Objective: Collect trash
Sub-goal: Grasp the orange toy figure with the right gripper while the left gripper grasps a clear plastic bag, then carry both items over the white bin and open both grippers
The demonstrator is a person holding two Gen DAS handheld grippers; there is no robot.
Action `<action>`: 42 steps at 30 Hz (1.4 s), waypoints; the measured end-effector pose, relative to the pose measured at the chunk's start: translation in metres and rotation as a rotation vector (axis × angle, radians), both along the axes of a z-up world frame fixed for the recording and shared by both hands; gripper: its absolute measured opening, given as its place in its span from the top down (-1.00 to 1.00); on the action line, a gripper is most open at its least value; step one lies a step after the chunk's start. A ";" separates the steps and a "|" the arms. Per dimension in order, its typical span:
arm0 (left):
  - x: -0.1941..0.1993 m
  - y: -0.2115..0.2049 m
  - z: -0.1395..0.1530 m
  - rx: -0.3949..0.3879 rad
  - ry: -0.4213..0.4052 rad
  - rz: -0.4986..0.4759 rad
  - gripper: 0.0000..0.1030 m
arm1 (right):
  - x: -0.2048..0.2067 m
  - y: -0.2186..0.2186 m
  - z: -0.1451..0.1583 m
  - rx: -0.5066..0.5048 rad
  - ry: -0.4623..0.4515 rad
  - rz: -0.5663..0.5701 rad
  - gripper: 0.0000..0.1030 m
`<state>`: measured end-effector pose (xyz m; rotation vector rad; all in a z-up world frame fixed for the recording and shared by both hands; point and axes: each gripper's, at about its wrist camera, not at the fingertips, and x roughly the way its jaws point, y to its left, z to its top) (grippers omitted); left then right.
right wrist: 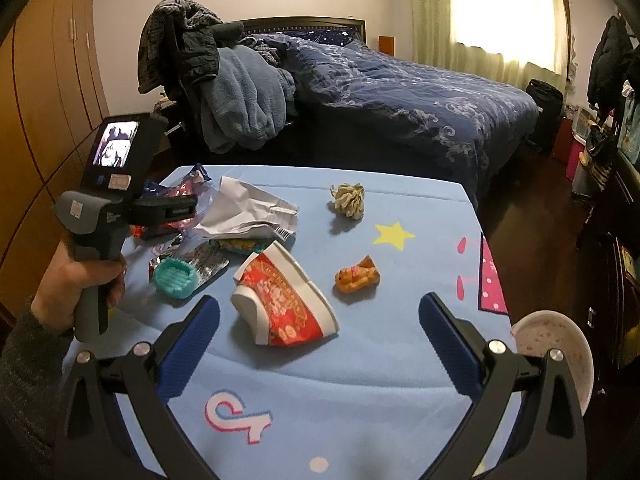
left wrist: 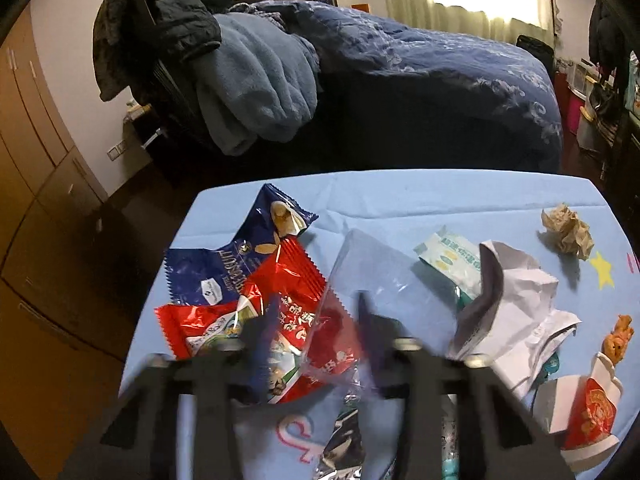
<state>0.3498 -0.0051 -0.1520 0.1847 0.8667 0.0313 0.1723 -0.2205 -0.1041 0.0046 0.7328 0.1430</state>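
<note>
Trash lies on a light blue table (right wrist: pixel 360 380). In the left wrist view my left gripper (left wrist: pixel 316 324) is blurred and open, its fingers on either side of a clear plastic wrapper (left wrist: pixel 360 280) over red snack wrappers (left wrist: pixel 296 280) and a blue biscuit wrapper (left wrist: pixel 240 252). White crumpled paper (left wrist: pixel 516 296), a wet-wipe pack (left wrist: pixel 452 260) and a crumpled brown paper ball (left wrist: pixel 566 232) lie to its right. My right gripper (right wrist: pixel 320 320) is open and empty, just short of a crushed red-and-white paper cup (right wrist: pixel 284 300). The left gripper's body (right wrist: pixel 120 200) shows at the left.
An orange toy figure (right wrist: pixel 358 276) and a teal toy sofa (right wrist: pixel 176 276) sit on the table. A white bowl-like bin (right wrist: pixel 560 352) is by the table's right edge. A bed (right wrist: pixel 400 92) with piled clothes stands behind; a wardrobe (right wrist: pixel 48 100) is on the left.
</note>
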 end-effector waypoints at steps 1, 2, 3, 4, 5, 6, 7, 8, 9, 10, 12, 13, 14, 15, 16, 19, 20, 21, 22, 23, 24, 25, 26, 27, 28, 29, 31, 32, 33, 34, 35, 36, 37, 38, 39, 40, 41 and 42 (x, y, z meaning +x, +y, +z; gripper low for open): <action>0.000 0.001 0.000 -0.005 -0.008 0.001 0.78 | 0.003 -0.001 0.000 0.002 0.001 -0.001 -0.93; -0.002 0.002 0.001 -0.015 -0.015 0.001 0.79 | 0.007 -0.003 -0.001 0.002 0.002 -0.003 -0.93; -0.003 0.002 0.002 -0.030 -0.025 -0.001 0.82 | 0.012 -0.005 -0.004 0.002 0.009 -0.008 -0.93; -0.004 0.003 0.005 -0.038 -0.036 0.001 0.83 | 0.017 -0.007 -0.007 0.012 0.022 -0.005 -0.93; -0.008 0.003 0.010 -0.038 -0.063 0.007 0.86 | 0.022 -0.009 -0.010 0.025 0.038 -0.002 -0.93; -0.012 0.003 0.014 -0.037 -0.088 0.011 0.86 | 0.029 -0.011 -0.016 0.038 0.063 -0.004 -0.93; -0.017 0.004 0.022 -0.041 -0.126 0.013 0.86 | 0.035 -0.013 -0.020 0.051 0.083 0.003 -0.93; -0.020 0.004 0.027 -0.043 -0.145 0.016 0.86 | 0.041 -0.015 -0.024 0.061 0.094 0.006 -0.93; -0.024 0.005 0.032 -0.048 -0.163 0.017 0.86 | 0.050 -0.018 -0.029 0.064 0.110 -0.007 -0.93; -0.029 0.006 0.039 -0.057 -0.183 0.017 0.86 | 0.056 -0.020 -0.032 0.070 0.119 -0.011 -0.93; -0.034 0.007 0.047 -0.074 -0.207 0.021 0.86 | 0.072 -0.025 -0.039 0.088 0.138 -0.027 -0.93; -0.038 0.007 0.050 -0.083 -0.216 0.022 0.86 | 0.077 -0.026 -0.042 0.089 0.140 -0.037 -0.93; -0.042 0.007 0.054 -0.095 -0.226 0.020 0.86 | 0.087 -0.028 -0.046 0.082 0.148 -0.050 -0.93; -0.046 0.007 0.057 -0.108 -0.233 0.017 0.85 | 0.094 -0.029 -0.050 0.073 0.157 -0.060 -0.93; -0.048 0.006 0.059 -0.120 -0.236 0.010 0.85 | 0.098 -0.030 -0.054 0.061 0.169 -0.072 -0.93; -0.055 0.002 0.063 -0.133 -0.241 -0.007 0.85 | 0.112 -0.031 -0.067 0.063 0.226 -0.083 -0.62; -0.058 0.000 0.065 -0.136 -0.244 -0.015 0.85 | 0.114 -0.031 -0.070 0.058 0.243 -0.090 -0.49; -0.060 -0.001 0.065 -0.138 -0.243 -0.022 0.85 | 0.114 -0.029 -0.070 0.039 0.234 -0.092 -0.46; -0.062 -0.003 0.066 -0.141 -0.242 -0.028 0.85 | 0.112 -0.028 -0.070 0.017 0.227 -0.092 -0.40; -0.064 -0.003 0.067 -0.143 -0.243 -0.031 0.85 | 0.112 -0.026 -0.070 0.006 0.230 -0.086 -0.22; -0.066 -0.005 0.067 -0.146 -0.242 -0.033 0.85 | 0.111 -0.025 -0.070 -0.006 0.224 -0.086 -0.13; -0.067 -0.006 0.068 -0.150 -0.241 -0.035 0.85 | 0.110 -0.024 -0.070 -0.017 0.219 -0.085 0.13; -0.069 -0.007 0.069 -0.159 -0.241 -0.035 0.85 | 0.109 -0.023 -0.070 -0.026 0.216 -0.081 0.14; -0.071 -0.008 0.070 -0.164 -0.241 -0.037 0.85 | 0.107 -0.024 -0.070 -0.021 0.217 -0.073 0.14; -0.073 -0.010 0.071 -0.167 -0.242 -0.041 0.85 | 0.104 -0.025 -0.068 -0.010 0.214 -0.067 0.14; -0.077 -0.013 0.073 -0.170 -0.243 -0.046 0.85 | 0.101 -0.026 -0.067 -0.003 0.208 -0.064 0.14; -0.085 -0.021 0.077 -0.190 -0.242 -0.064 0.85 | 0.091 -0.031 -0.059 -0.009 0.180 -0.069 0.14; -0.088 -0.025 0.078 -0.200 -0.238 -0.077 0.85 | 0.083 -0.036 -0.053 -0.005 0.161 -0.076 0.14; -0.091 -0.032 0.079 -0.206 -0.234 -0.095 0.85 | 0.079 -0.039 -0.048 -0.003 0.151 -0.082 0.14; -0.095 -0.044 0.081 -0.213 -0.228 -0.124 0.85 | 0.072 -0.045 -0.043 -0.003 0.138 -0.092 0.14; -0.098 -0.054 0.082 -0.217 -0.224 -0.145 0.84 | 0.066 -0.051 -0.038 -0.002 0.127 -0.102 0.14; -0.102 -0.068 0.082 -0.221 -0.218 -0.178 0.84 | 0.055 -0.064 -0.032 0.001 0.113 -0.124 0.14; -0.106 -0.084 0.082 -0.224 -0.211 -0.212 0.84 | 0.049 -0.072 -0.029 0.004 0.107 -0.138 0.14; -0.110 -0.100 0.081 -0.227 -0.204 -0.243 0.84 | 0.042 -0.082 -0.026 0.009 0.103 -0.157 0.14; -0.113 -0.114 0.079 -0.229 -0.195 -0.271 0.84 | 0.033 -0.095 -0.024 0.016 0.099 -0.182 0.14; -0.115 -0.125 0.078 -0.231 -0.187 -0.294 0.84 | 0.025 -0.107 -0.022 0.023 0.097 -0.206 0.14; -0.119 -0.142 0.076 -0.237 -0.175 -0.326 0.84 | 0.018 -0.118 -0.021 0.026 0.097 -0.230 0.14; -0.121 -0.157 0.074 -0.242 -0.165 -0.353 0.84 | 0.006 -0.136 -0.021 0.029 0.099 -0.268 0.14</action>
